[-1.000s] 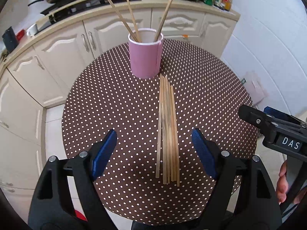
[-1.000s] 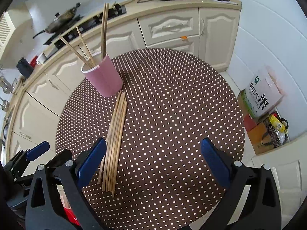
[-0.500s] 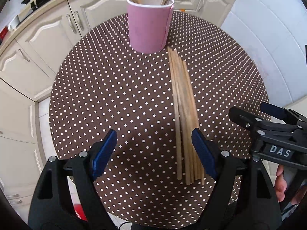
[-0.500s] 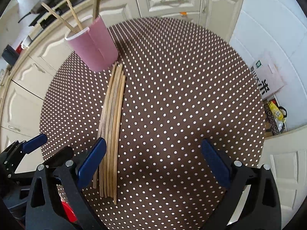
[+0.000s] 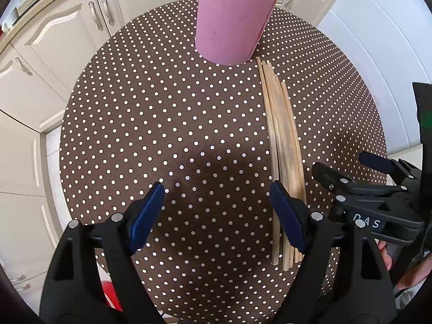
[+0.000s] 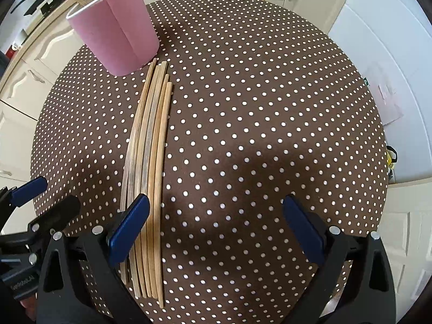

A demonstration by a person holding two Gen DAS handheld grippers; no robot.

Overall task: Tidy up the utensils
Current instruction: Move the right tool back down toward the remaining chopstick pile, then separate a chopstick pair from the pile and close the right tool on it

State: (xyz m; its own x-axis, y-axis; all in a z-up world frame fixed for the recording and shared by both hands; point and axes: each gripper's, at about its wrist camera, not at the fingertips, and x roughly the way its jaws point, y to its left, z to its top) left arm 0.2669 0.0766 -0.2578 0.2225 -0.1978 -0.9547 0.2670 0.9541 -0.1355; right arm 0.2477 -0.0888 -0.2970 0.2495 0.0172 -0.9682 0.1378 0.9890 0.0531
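The chopsticks (image 6: 147, 167) are laid bundled left of frame centre, below the pink cup (image 6: 114, 29), ready for gathering. The left gripper (image 5: 217, 210) and right gripper (image 6: 216, 222) are held wide apart, empty, above the table (image 6: 270, 108).

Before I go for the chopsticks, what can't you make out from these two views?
- Pink cup contents: left wrist view, top edge crops the rim.
- Chopsticks near ends: right gripper finger covers some.
- Exact chopstick count: they overlap in both views.

Chopsticks (image 5: 283, 145) beside pink cup (image 5: 232, 24) (upright); left gripper (image 5: 216, 213) agape.
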